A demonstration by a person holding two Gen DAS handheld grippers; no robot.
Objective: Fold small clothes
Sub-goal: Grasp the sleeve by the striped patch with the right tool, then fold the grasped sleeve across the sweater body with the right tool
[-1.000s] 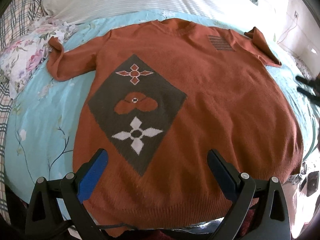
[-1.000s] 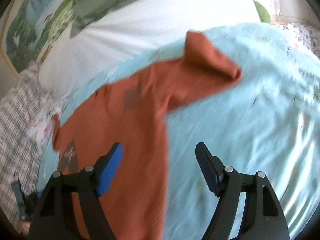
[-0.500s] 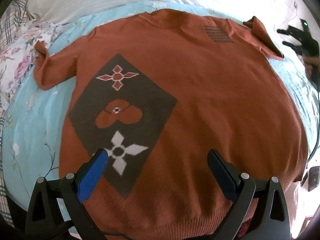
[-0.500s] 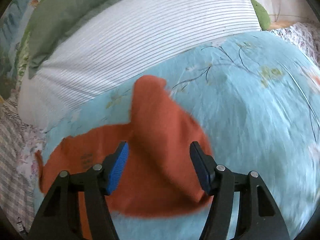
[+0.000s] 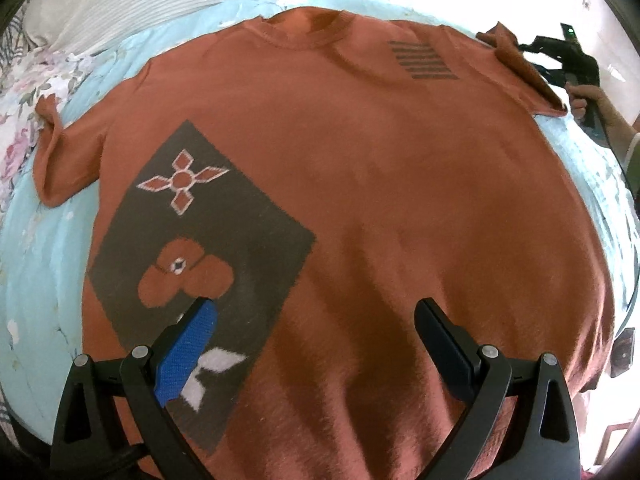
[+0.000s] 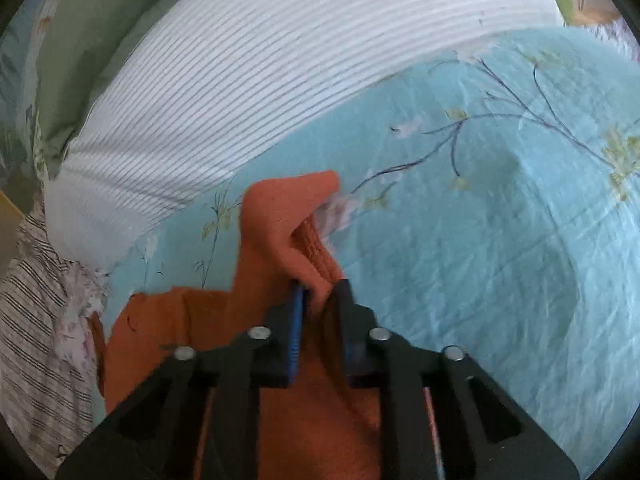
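My left gripper [image 5: 314, 320] hangs with jaws spread wide over the lower front of the orange sweater [image 5: 360, 184] lying flat on the bed [image 6: 500, 220], while at two o'clock my right gripper [image 6: 318, 300] pinches its sleeve [image 6: 280, 220] tight.

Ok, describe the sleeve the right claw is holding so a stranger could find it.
Start at the light blue bedsheet with its branch print, below the white striped pillow. An orange sweater lies flat there. The sleeve is its short, stubby one, pinched in the right claw; the opposite sleeve lies free beside flowered fabric.
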